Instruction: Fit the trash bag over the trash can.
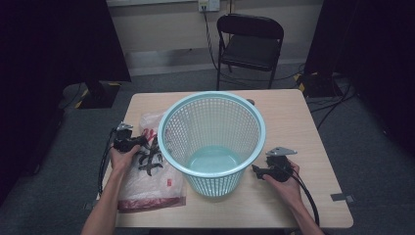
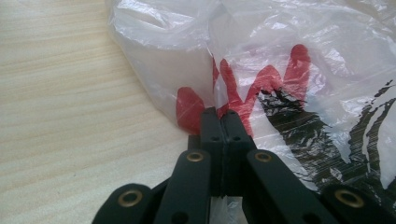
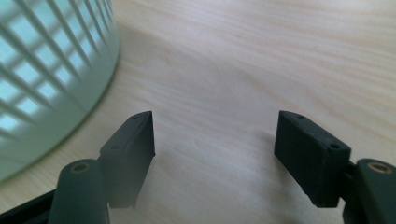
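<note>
While bare wooden table (image 1: 293, 122) is left free along the frame's right, the left gripper (image 2: 221, 113) is seen pinched tight on a crinkled clear plastic bag (image 1: 151, 181) at lower left. The right gripper (image 3: 215, 140) is spread wide beside the empty, pale-blue lattice basket (image 1: 212, 142) at centre.

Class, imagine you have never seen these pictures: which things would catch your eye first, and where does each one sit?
The big pale blue mesh basket stands upright at the middle of the wooden table. To its left lies a clear plastic bag with red and black print, and the left tool is shut on its edge. The right tool rests open on bare wood beside the basket's base.
</note>
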The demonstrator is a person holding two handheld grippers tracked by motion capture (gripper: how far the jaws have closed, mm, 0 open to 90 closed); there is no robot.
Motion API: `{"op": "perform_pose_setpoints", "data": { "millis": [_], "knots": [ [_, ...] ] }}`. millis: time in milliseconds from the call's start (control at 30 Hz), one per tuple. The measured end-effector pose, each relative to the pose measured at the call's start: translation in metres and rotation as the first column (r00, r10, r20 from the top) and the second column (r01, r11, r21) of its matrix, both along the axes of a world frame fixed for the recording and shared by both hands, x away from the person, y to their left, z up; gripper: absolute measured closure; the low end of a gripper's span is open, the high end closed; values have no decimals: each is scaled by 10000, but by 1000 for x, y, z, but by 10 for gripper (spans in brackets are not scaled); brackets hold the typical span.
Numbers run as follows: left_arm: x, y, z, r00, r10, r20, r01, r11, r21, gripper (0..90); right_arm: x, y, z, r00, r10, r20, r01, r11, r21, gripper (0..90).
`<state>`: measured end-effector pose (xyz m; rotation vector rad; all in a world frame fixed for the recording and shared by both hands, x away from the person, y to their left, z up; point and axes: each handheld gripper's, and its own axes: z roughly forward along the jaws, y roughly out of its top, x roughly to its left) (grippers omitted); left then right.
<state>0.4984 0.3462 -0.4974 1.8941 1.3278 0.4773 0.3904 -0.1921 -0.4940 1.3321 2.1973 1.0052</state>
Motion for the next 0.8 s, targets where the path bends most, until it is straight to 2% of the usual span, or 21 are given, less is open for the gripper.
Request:
{"op": "perform_pose_setpoints", "data": {
  "millis": [100, 167, 233, 300, 367, 467, 567, 600, 800],
  "knots": [
    [-3, -4, 1, 10000, -18, 3, 18, 9979, -650, 900, 0, 2, 10, 9997, 109, 202, -112, 9998, 134, 293],
    [-6, -6, 4, 9996, -252, 94, 261, 9925, -1196, 900, 2, 3, 16, 9995, 232, 204, -239, 9992, 329, 308],
    [-10, -10, 10, 9981, -565, 237, 592, 9895, -1315, 900, 3, 4, 22, 9988, 432, 211, -440, 9982, 403, 309],
    [-14, -14, 19, 9957, -771, 504, 847, 9817, -1706, 900, 3, 4, 28, 9970, 703, 315, -724, 9947, 735, 306],
    [-17, -17, 25, 9936, -894, 691, 1012, 9763, -1912, 900, 3, 5, 34, 9963, 699, 492, -733, 9948, 713, 326],
    [-22, -23, 37, 9873, -1215, 1027, 1407, 9679, -2081, 900, 4, 3, 45, 9941, 715, 817, -801, 9910, 1075, 361],
    [-29, -28, 51, 9780, -1482, 1465, 1754, 9652, -1940, 900, 6, 1, 54, 9916, 728, 1068, -867, 9875, 1315, 400],
    [-31, -29, 54, 9751, -1510, 1623, 1828, 9619, -2035, 900, 6, 1, 58, 9900, 770, 1186, -932, 9860, 1384, 411],
    [-46, -35, 72, 9571, -1787, 2279, 2293, 9484, -2192, 900, 8, 0, 75, 9816, 945, 1658, -1203, 9809, 1528, 473]
  ]
}}
